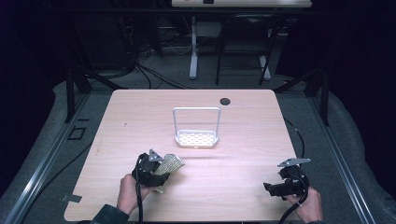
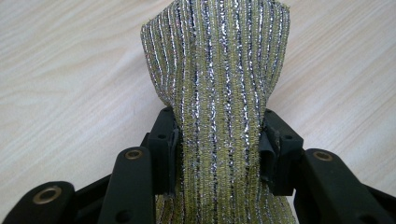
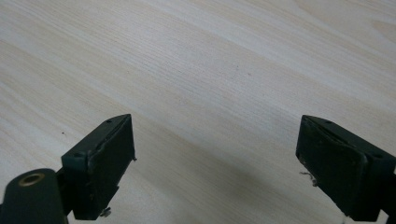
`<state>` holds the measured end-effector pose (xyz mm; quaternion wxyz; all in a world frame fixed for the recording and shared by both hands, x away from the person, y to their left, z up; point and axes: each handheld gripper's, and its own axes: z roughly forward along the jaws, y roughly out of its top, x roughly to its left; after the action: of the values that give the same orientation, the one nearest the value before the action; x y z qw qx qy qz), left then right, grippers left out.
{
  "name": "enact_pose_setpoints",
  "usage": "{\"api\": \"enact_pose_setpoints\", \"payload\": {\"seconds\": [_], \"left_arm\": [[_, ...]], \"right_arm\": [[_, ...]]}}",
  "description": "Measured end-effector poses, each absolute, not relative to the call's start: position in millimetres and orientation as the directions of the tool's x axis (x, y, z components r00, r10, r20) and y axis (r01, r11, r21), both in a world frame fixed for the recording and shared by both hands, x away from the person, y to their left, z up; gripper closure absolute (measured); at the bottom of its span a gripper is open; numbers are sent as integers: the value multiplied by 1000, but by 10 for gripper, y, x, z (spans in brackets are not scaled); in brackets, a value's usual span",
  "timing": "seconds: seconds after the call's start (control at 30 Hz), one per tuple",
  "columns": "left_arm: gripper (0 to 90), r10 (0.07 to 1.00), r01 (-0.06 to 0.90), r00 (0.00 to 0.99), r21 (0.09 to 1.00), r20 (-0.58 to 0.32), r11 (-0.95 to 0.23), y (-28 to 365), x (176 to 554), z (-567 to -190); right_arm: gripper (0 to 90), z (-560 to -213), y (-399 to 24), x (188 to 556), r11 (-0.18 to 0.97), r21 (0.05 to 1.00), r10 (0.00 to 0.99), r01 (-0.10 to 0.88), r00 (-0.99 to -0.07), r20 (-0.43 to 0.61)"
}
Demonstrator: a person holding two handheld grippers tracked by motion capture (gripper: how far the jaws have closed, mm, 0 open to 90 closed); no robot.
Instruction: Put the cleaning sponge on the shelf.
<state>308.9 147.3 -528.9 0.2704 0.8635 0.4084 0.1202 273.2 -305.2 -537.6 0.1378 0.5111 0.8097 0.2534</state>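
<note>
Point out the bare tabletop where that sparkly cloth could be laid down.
Bare wood lies between the white rack and the right tool, and left of the rack toward the table edge. Crowded only at the near-left corner, where the left tool pinches the sparkly cloth.

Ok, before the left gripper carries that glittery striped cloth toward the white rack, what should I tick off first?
1. Left gripper clamped on the cloth: ok, pinched from both sides.
2. Cloth clear of the table: cannot tell.
3. Rack upright, nothing hanging on its bar: ok.
4. Tabletop between cloth and rack bare: ok.
5. Right gripper open and holding nothing: ok.
6. Right gripper away from the cloth, at the table's right near edge: ok.
</note>
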Motion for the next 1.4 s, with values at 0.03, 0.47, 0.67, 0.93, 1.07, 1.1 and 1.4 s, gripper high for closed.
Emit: {"api": "enact_pose_setpoints", "payload": {"seconds": [0.03, 0.47, 0.67, 0.93, 1.07, 1.1, 1.4], "left_arm": [[553, 770, 640, 638, 565, -13, -520, 1473, 3089, -5289], [549, 749, 600, 662, 607, -10, -522, 1353, 3294, -5173], [553, 744, 597, 668, 605, -11, -527, 1291, 3381, -5170], [548, 743, 592, 669, 615, -15, -521, 1264, 3495, -5125], [549, 732, 586, 681, 621, -28, -520, 1211, 3547, -5114], [550, 732, 586, 681, 621, -28, -520, 1211, 3547, -5114], [545, 727, 580, 686, 621, -24, -527, 1068, 3633, -5116]], "right_arm": [[111, -5376, -3052, 2732, 350, 550, 897, 758, -440, 37], [116, -5378, -3050, 2734, 349, 551, 896, 758, -442, 38], [118, -5376, -3043, 2733, 355, 547, 894, 758, -447, 38], [120, -5377, -3046, 2732, 353, 551, 894, 757, -446, 41], [127, -5381, -3045, 2735, 354, 547, 894, 759, -447, 42], [127, -5381, -3045, 2735, 354, 547, 894, 759, -447, 42], [127, -5378, -3046, 2735, 358, 540, 893, 762, -447, 38]]}}
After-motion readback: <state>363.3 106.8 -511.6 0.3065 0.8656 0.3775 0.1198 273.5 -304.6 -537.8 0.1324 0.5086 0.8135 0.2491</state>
